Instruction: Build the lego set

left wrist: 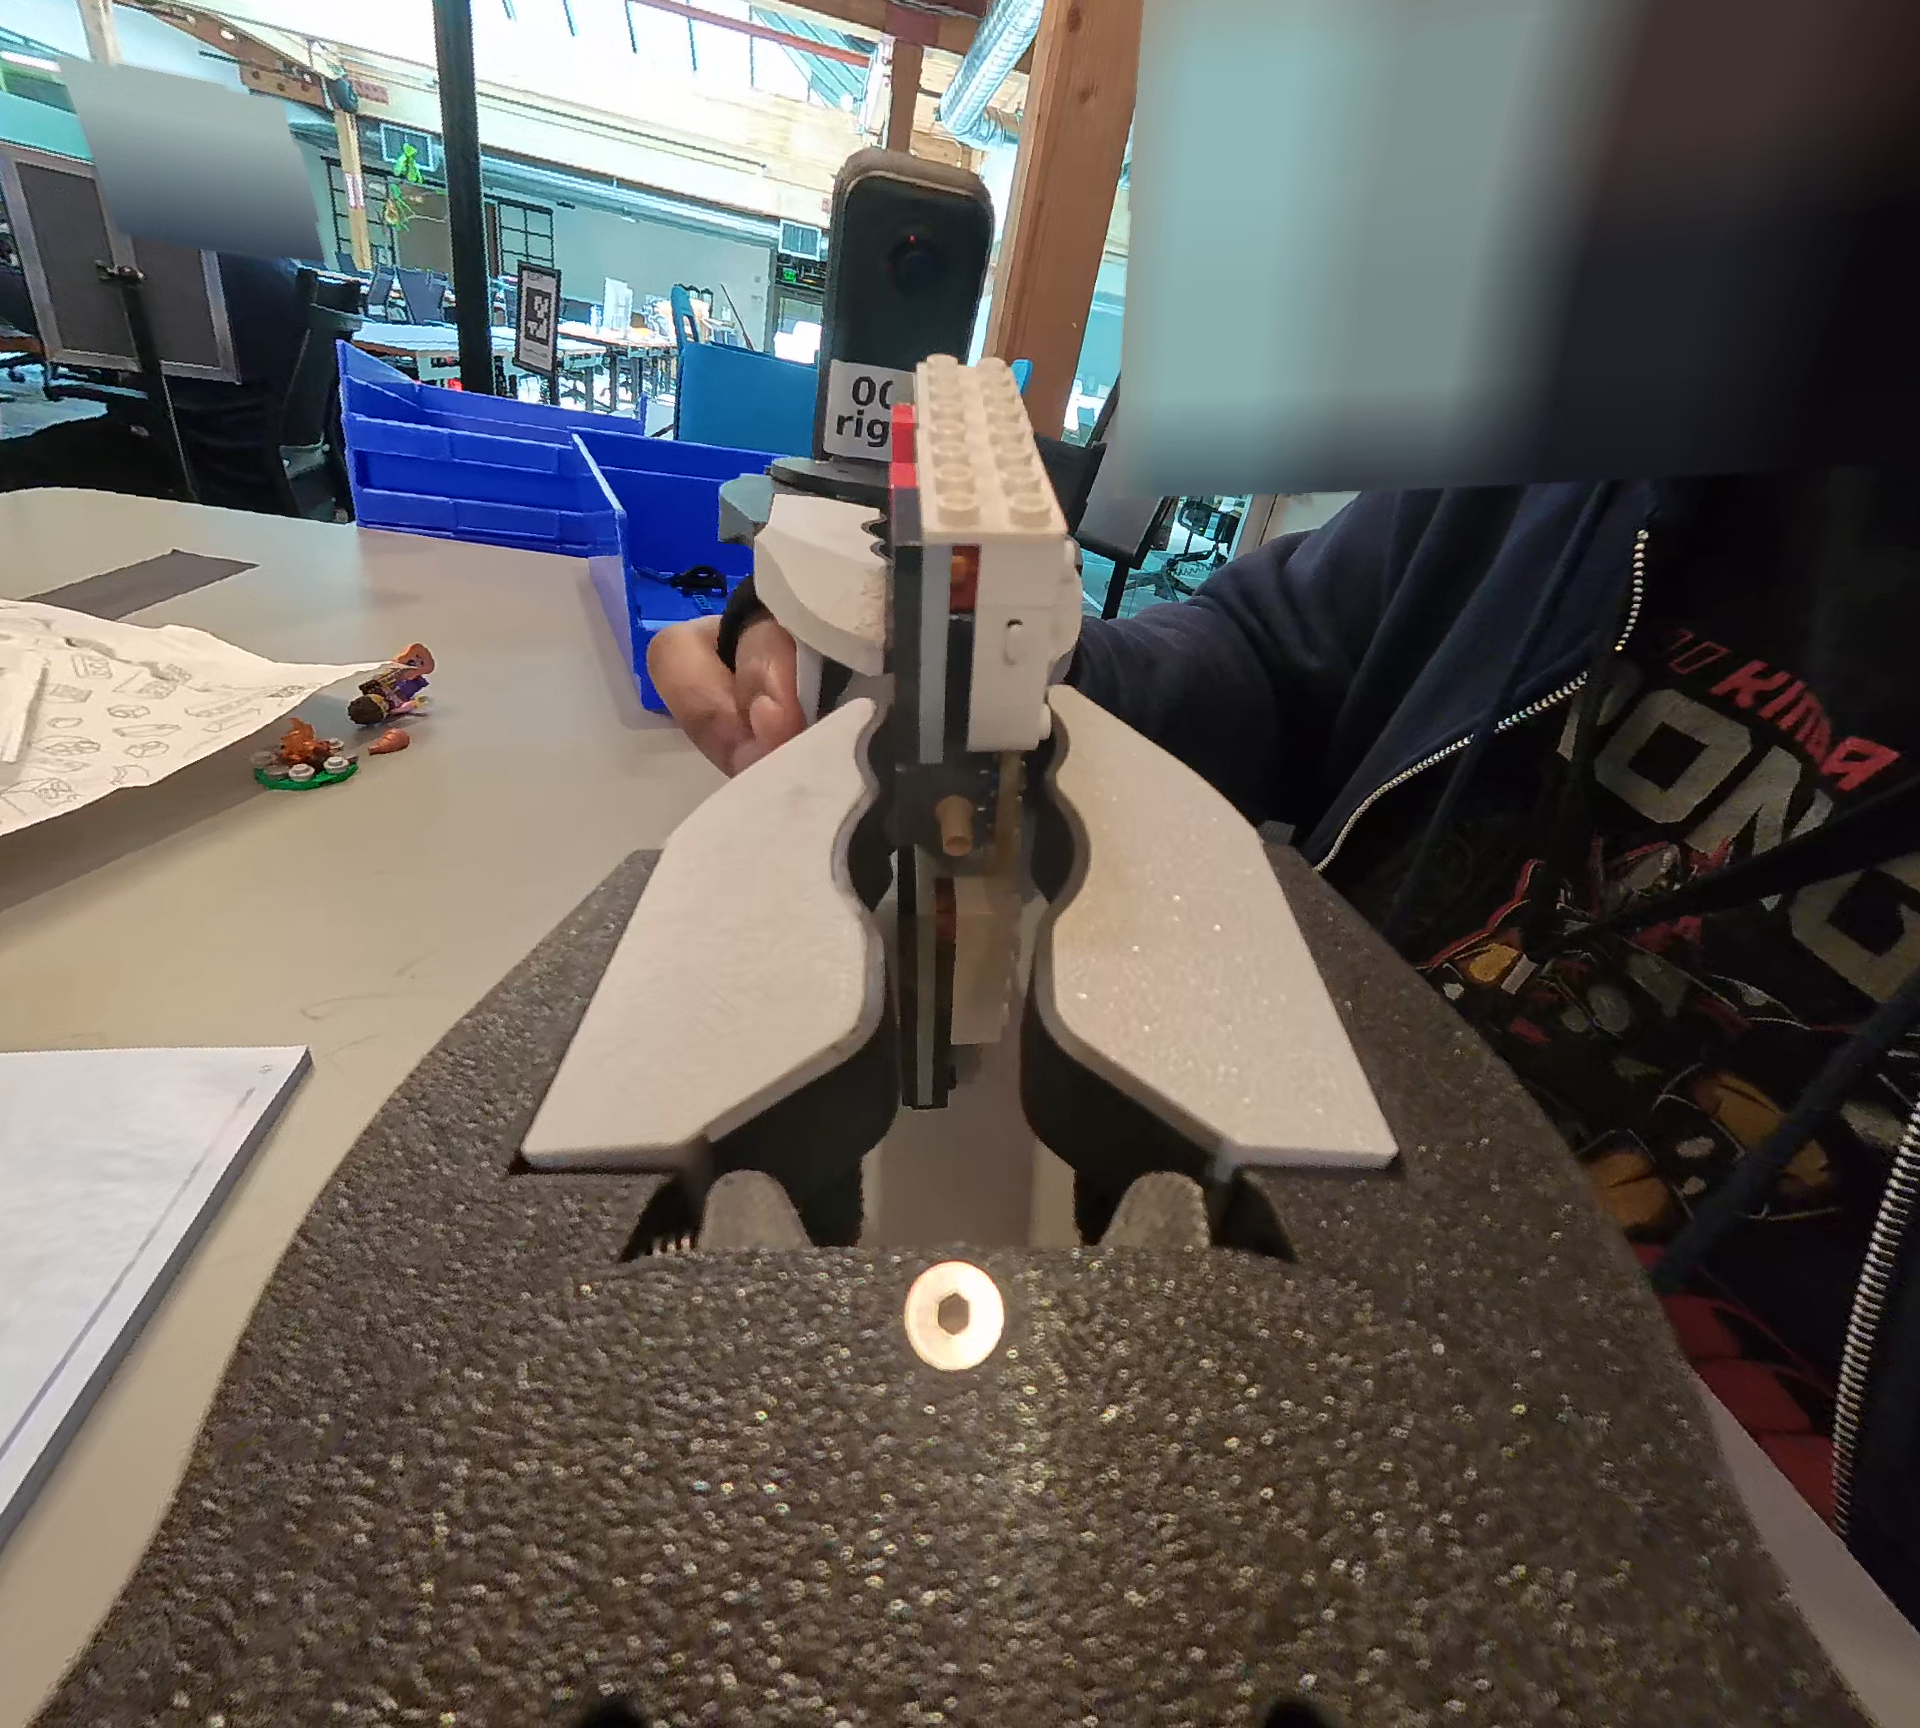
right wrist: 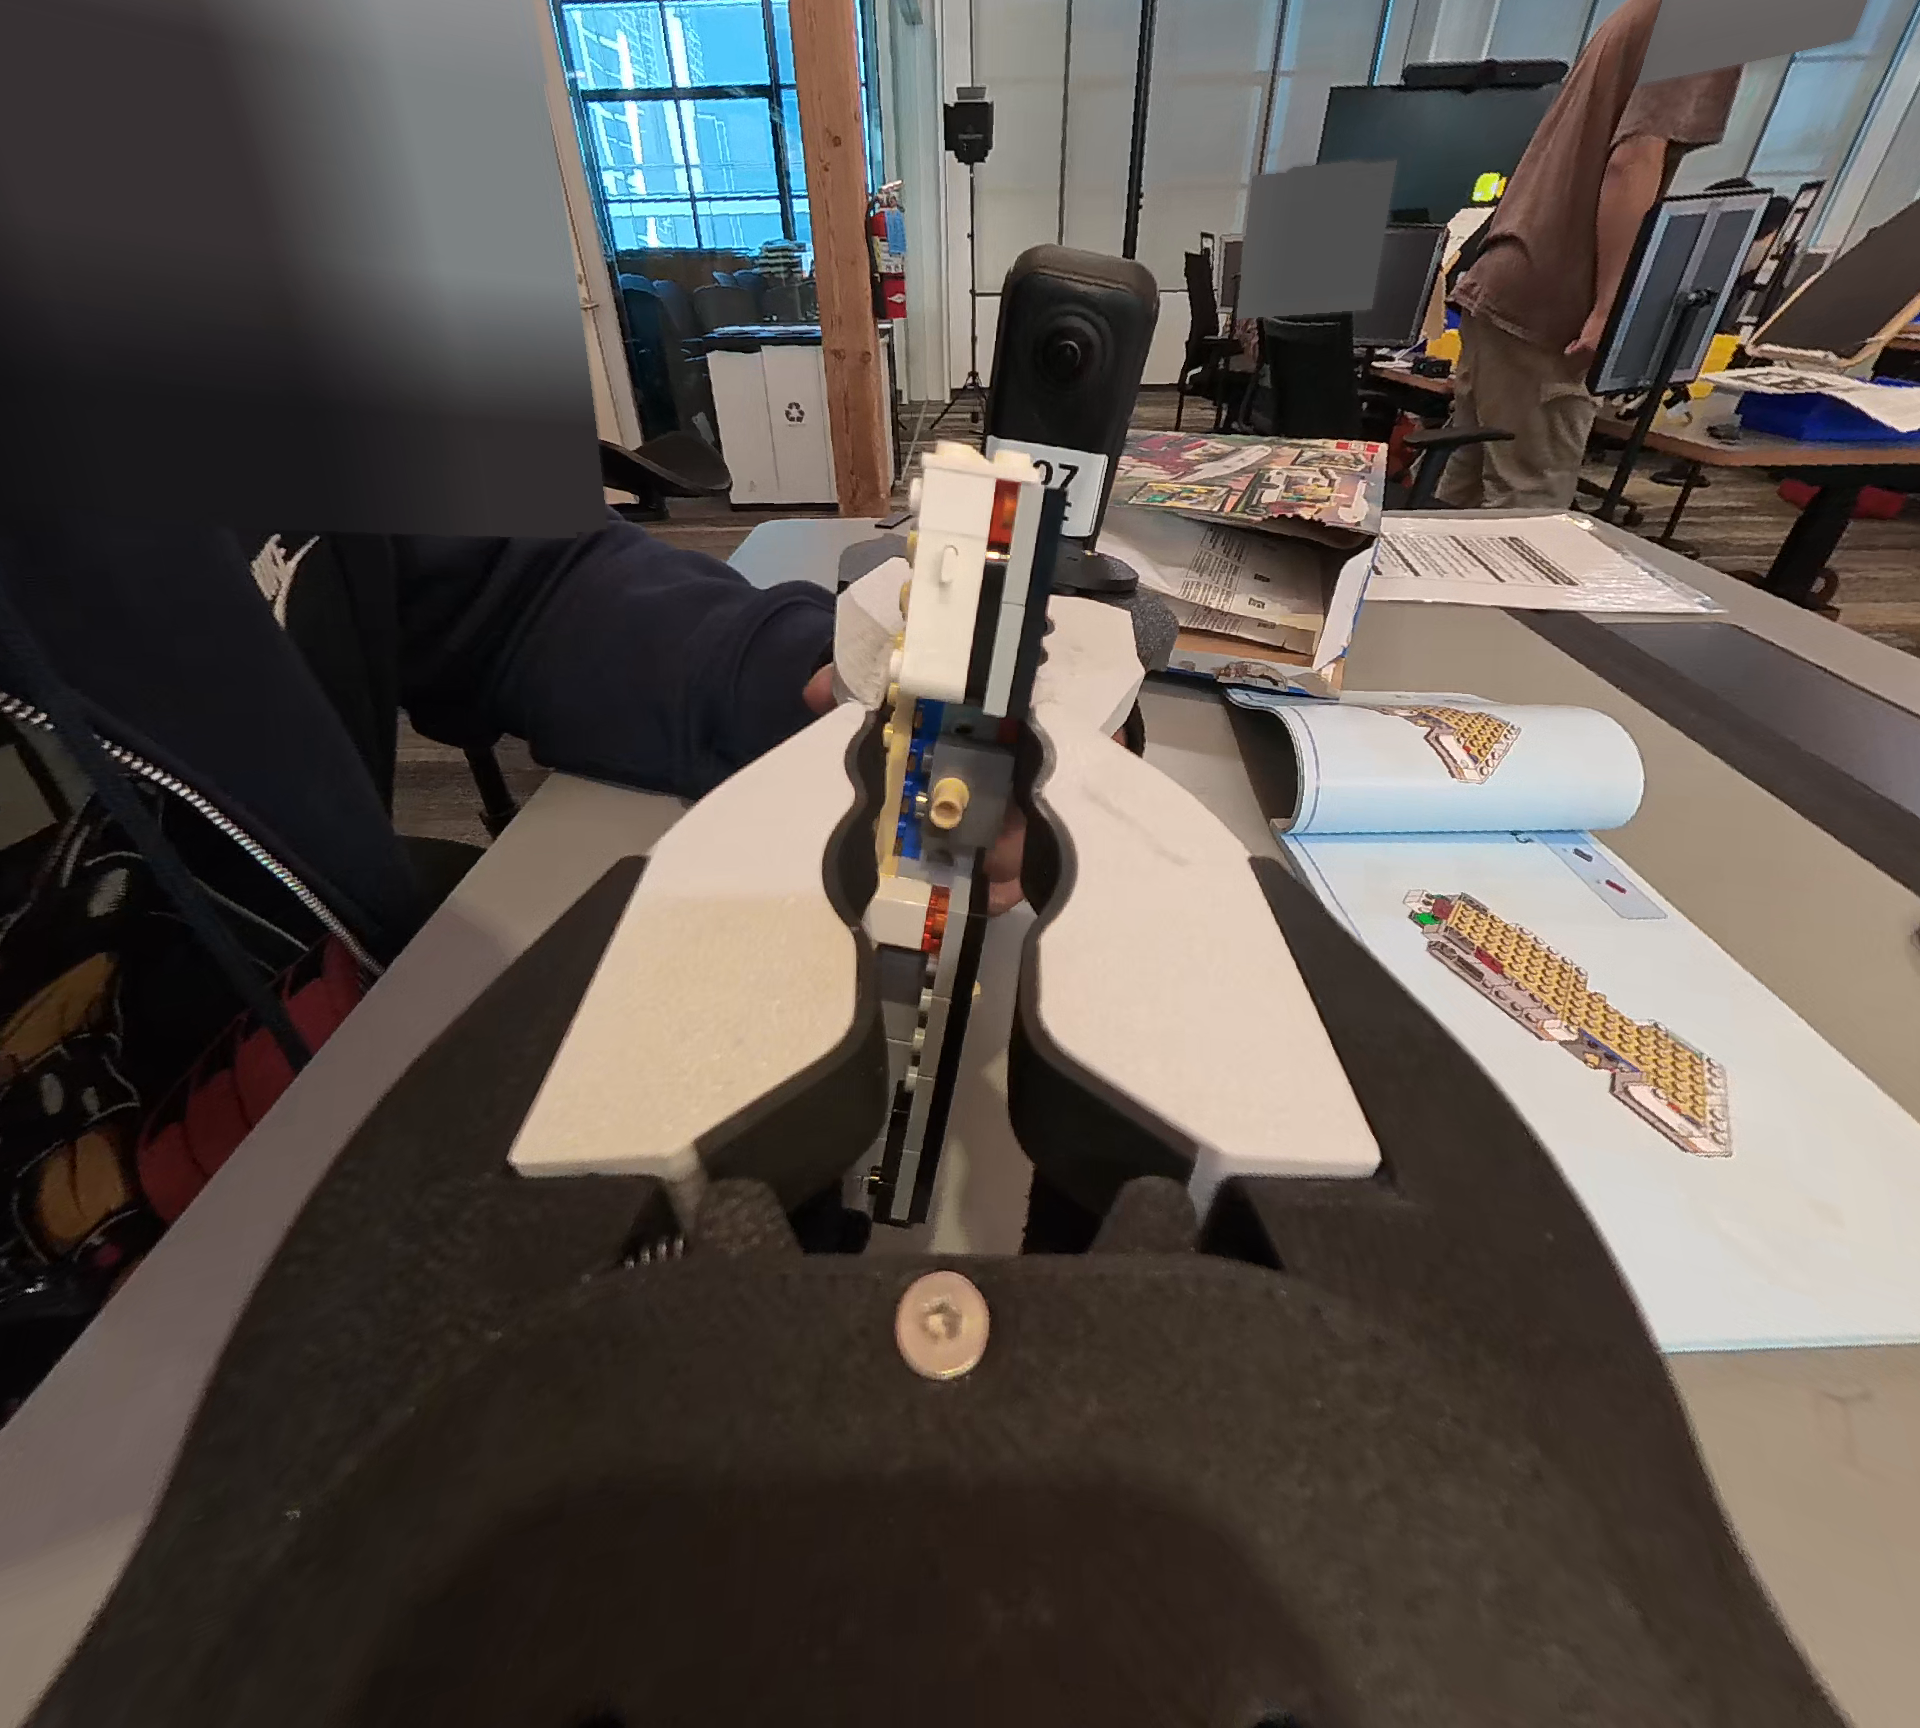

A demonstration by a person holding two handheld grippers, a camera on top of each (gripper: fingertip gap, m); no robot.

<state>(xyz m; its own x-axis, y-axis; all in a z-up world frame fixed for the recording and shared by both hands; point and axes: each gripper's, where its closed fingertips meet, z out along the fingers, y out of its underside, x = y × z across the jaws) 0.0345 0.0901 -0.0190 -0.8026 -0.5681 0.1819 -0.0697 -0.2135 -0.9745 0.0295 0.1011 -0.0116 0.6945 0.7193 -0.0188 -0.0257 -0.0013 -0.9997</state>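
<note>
- The left gripper (left wrist: pixel 961 743) pinched one end of a long brick-built model (left wrist: pixel 982 598), its white fingers (left wrist: pixel 769 930) pressed against both sides.
- The right gripper (right wrist: pixel 945 743) clamped the same model (right wrist: pixel 961 598) from the opposite end, jaws narrowed on it, so that it hung between the two grippers above the grey tabletop (left wrist: pixel 364 899).
- Beyond the model, a person's hand (left wrist: pixel 727 691) gripped the far tool, a dark sleeve (right wrist: pixel 582 639) reaching in.
- Left of the model lay small figures (left wrist: pixel 343 733), a printed sheet (left wrist: pixel 125 722) and blue bins (left wrist: pixel 488 463).
- Right of the model, an open instruction booklet (right wrist: pixel 1558 951) lay flat, a torn box (right wrist: pixel 1257 556) behind it.
</note>
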